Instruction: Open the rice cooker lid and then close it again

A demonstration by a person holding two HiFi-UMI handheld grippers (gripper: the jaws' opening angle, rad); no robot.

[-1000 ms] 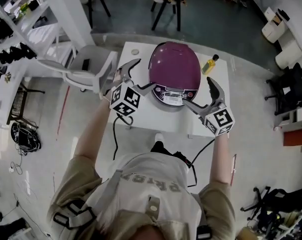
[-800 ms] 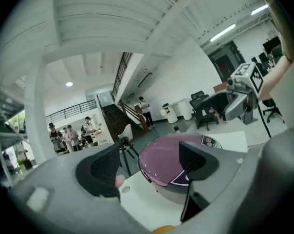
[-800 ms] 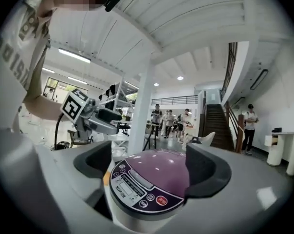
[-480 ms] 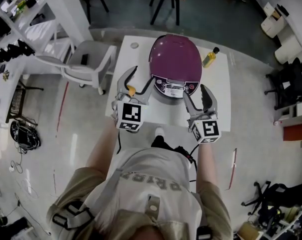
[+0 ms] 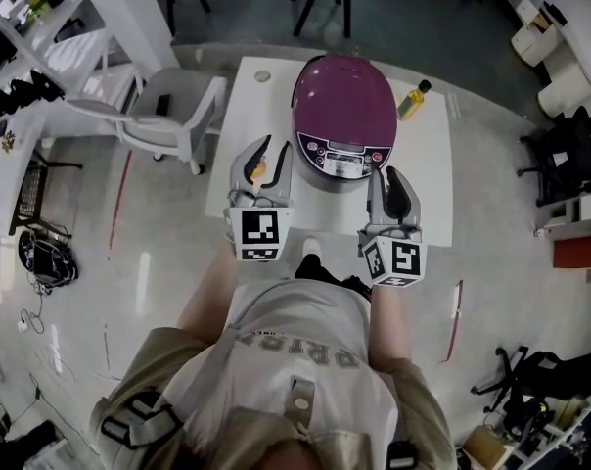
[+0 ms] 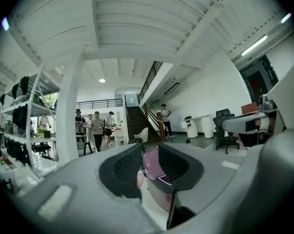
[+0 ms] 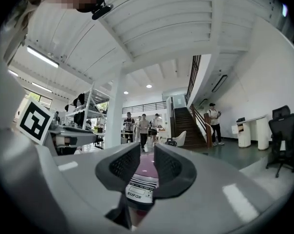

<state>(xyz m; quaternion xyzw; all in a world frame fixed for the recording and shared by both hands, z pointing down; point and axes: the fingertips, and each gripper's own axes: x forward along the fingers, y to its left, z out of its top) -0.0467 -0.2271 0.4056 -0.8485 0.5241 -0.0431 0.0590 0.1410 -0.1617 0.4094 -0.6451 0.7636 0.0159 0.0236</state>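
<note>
A purple rice cooker (image 5: 342, 106) with a grey control panel stands on the white table (image 5: 425, 189), its lid down. My left gripper (image 5: 267, 158) hovers at the cooker's front left, and my right gripper (image 5: 389, 178) at its front right. Both are clear of the cooker and point level toward it. The jaws of both are closing, with only a narrow gap and nothing between them. In the left gripper view the cooker (image 6: 158, 178) shows beyond the left gripper (image 6: 148, 163). In the right gripper view the cooker's panel (image 7: 140, 188) sits just past the right gripper (image 7: 146, 167).
A yellow bottle (image 5: 411, 123) stands on the table right of the cooker, and a small round disc (image 5: 264, 75) lies at its far left corner. A white chair (image 5: 168, 116) stands left of the table. Shelving fills the far left. Several people stand far off.
Both grippers drew back from the cooker's sides toward the table's near edge and turned to point straight ahead. Their jaws went from wide apart to nearly together.
</note>
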